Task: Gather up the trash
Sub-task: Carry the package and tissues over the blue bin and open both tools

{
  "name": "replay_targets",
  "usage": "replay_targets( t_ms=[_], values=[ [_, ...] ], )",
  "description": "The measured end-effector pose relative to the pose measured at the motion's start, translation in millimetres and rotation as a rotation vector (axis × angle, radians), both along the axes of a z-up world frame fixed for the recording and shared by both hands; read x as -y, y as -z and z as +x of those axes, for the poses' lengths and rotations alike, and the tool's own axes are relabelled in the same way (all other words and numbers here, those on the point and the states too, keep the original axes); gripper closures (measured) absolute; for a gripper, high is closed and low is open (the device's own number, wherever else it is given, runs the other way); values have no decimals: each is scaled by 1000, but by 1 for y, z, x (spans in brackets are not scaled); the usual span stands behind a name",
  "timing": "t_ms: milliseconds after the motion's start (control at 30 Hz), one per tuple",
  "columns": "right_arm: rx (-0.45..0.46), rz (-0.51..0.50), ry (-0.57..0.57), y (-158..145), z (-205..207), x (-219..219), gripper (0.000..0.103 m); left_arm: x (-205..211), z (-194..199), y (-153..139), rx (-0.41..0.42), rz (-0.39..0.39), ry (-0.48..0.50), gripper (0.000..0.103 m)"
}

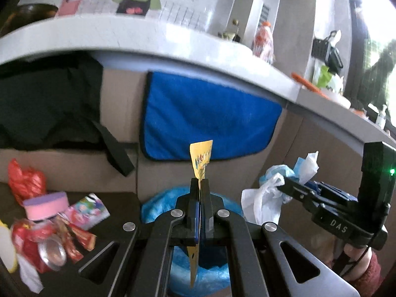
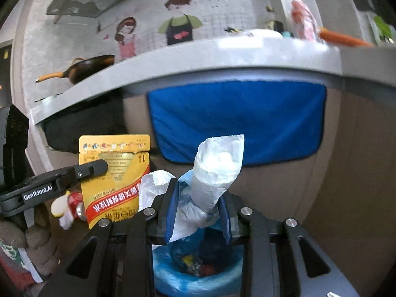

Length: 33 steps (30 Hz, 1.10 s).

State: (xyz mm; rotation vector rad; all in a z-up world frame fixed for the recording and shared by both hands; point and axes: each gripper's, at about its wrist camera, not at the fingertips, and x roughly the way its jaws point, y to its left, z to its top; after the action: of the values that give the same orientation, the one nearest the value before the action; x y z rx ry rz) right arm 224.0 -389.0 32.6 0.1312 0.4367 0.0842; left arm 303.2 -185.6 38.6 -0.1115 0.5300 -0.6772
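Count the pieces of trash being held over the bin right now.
2. A yellow snack pouch is pinched in the left gripper; a crumpled white plastic bag is in the right gripper. Both are above the blue-lined bin.

Up top, a grey tabletop (image 2: pixel 222 57) curves across the view, and behind it the wall carries a cartoon mural (image 2: pixel 158 29) of two figures, one in a dark apron, one in pink. On the tabletop at the left sits a dark frying pan (image 2: pixel 86 70) with a yellow handle pointing left. Over to the right stands a bottle with an orange cap (image 1: pixel 263 40), blurred, and near it something orange lies along the tabletop edge (image 2: pixel 344 40). Below the overhang, a bright blue cloth (image 1: pixel 210 116) with a dark border hangs flat against the brown cabinet front (image 1: pixel 319 148). Left of that cloth, a black garment (image 1: pixel 47 104) fills the shadow, its strap (image 1: pixel 113 148) trailing down.
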Motion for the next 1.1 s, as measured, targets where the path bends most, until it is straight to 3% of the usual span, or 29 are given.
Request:
replay_targets(
  t_ms=[367,800,1100],
  values=[
    [-66,65,-2,44,22,19,75,9,23,39,-92,33,2,103],
    [-130,79,10,71,48,20,75,15,44,67,-158,-10,-4,103],
    [-163,90,18,88,67,23,75,19,63,71,-183,-54,-11,103]
  ],
)
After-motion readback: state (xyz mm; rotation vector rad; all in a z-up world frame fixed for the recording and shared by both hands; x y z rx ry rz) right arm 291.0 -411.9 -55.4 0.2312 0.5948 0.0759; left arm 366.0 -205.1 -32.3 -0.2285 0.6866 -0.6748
